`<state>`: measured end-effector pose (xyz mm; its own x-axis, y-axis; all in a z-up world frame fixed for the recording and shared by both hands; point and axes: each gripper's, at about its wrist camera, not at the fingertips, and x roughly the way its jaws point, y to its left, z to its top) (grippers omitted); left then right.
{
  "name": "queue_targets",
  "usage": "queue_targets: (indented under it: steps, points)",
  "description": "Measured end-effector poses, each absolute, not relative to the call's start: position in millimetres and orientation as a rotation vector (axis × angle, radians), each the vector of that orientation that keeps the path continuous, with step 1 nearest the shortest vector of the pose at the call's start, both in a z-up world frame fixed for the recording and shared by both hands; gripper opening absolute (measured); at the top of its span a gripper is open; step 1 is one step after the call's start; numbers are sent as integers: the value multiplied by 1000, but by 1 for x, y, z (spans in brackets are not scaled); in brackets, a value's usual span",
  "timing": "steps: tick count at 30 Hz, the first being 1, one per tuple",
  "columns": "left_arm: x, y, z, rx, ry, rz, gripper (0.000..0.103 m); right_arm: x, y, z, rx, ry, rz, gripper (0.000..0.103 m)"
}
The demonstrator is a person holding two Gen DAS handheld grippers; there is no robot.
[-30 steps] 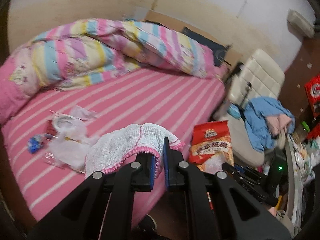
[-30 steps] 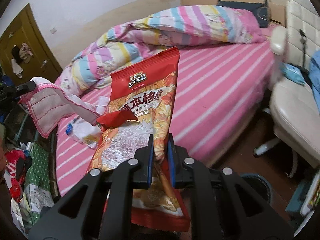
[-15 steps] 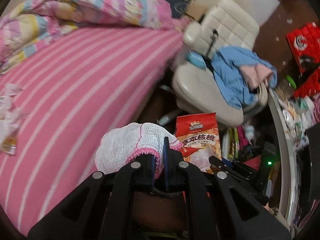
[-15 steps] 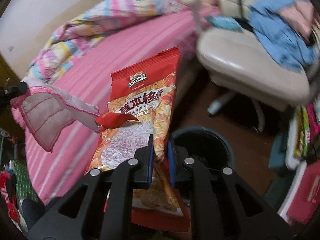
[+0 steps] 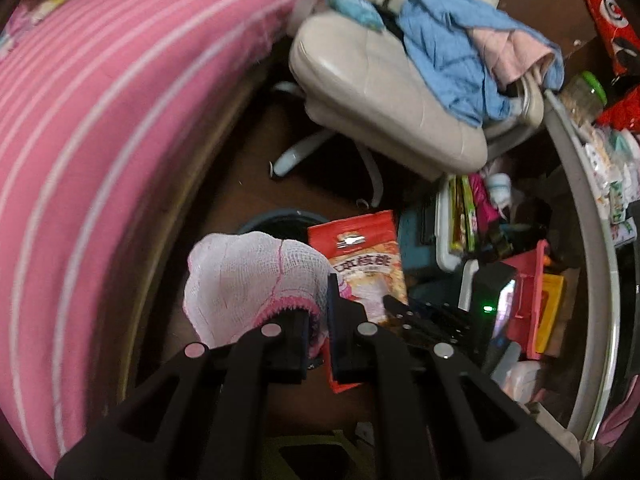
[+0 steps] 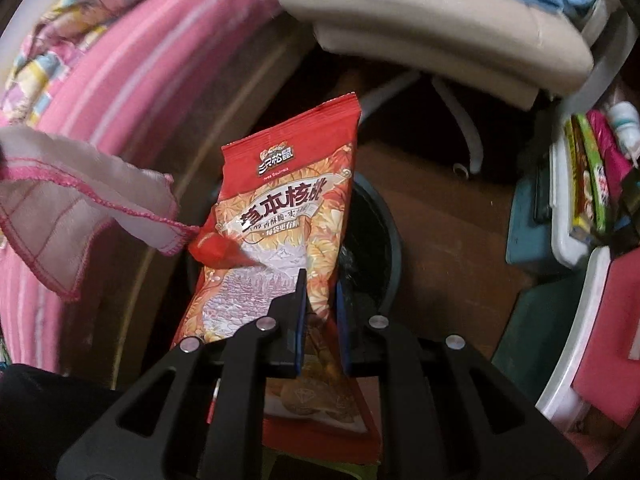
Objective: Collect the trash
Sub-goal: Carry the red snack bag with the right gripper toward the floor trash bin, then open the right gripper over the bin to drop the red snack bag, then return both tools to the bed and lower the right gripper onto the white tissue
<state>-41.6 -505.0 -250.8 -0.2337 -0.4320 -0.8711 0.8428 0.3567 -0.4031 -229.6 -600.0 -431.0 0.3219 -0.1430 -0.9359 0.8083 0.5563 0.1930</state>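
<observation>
The snack bag [image 5: 362, 256], red and orange, hangs in the left wrist view just beyond the left gripper [image 5: 318, 320], over the dark rim of a trash bin [image 5: 276, 220] on the floor beside the pink striped bed [image 5: 100, 100]. The left gripper is clamped on a white mesh cloth [image 5: 248, 276] with pink trim — apparently carried along, though whether it counts as trash I cannot tell. A cream office chair [image 5: 384, 92] draped with blue clothing stands behind.

In the right wrist view, the right gripper [image 6: 320, 292] pinches the snack bag [image 6: 280, 220] near its lower half, so the bag stands upright with the bin [image 6: 376, 240] directly behind and below it — held there, I judge, ready to be dropped in. The cloth [image 6: 76, 216] dangles to the left, close to the bag's torn corner.
</observation>
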Motion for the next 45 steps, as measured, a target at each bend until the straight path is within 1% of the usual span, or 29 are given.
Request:
queue_targets:
  steps: [4,8,11,12,13,14,15,16,17,18,19,21,24,25,28,29,30,34,40,43,45]
  points:
    - [-54,-527,-285,448,1397,-1262,7,-220,-603,-468,775,1125,-703,14]
    - [-69,-544,-313,486,1449,-1279,8,-216,-606,-493,809,1168,-702,14]
    - [-81,-557,-328,510,1472,-1289,8,-220,-609,-504,838,1167,-713,18]
    - [-85,-559,-332,517,1480,-1292,8,-223,-610,-506,852,1156,-722,24]
    - [-87,-562,-335,524,1488,-1295,8,-225,-610,-507,862,1149,-732,36]
    - [-91,-565,-340,536,1492,-1295,9,-227,-610,-507,869,1144,-748,42]
    - [-94,-568,-343,545,1492,-1295,11,-232,-612,-508,877,1135,-769,53]
    - [-96,-570,-347,556,1495,-1295,11,-236,-614,-509,883,1129,-786,59]
    - [-98,-571,-349,564,1499,-1292,14,-235,-612,-506,886,1130,-798,61]
    - [-99,-572,-351,574,1502,-1285,23,-238,-612,-505,886,1133,-821,66]
    - [-99,-572,-353,580,1503,-1279,27,-241,-612,-505,886,1134,-842,69]
    - [-99,-570,-356,595,1487,-1265,51,-246,-611,-502,876,1125,-878,71]
    - [-98,-566,-355,609,1454,-1257,65,-251,-607,-491,837,1072,-922,73]
    - [-98,-564,-353,617,1443,-1251,66,-252,-605,-485,815,1047,-939,75]
    - [-94,-557,-343,623,1392,-1248,77,-254,-597,-464,745,954,-976,75]
    - [-91,-554,-338,619,1371,-1244,83,-254,-593,-455,733,913,-967,75]
    - [-88,-550,-333,609,1360,-1244,86,-254,-594,-451,718,895,-967,75]
    - [-66,-527,-307,526,1325,-1228,87,-240,-585,-416,624,818,-958,77]
    - [-7,-472,-251,377,1182,-1100,89,-188,-560,-359,525,730,-809,77]
    - [25,-426,-222,245,1092,-1053,90,-152,-536,-329,428,710,-732,77]
    - [51,-385,-202,108,1027,-1047,92,-130,-518,-315,384,694,-678,77]
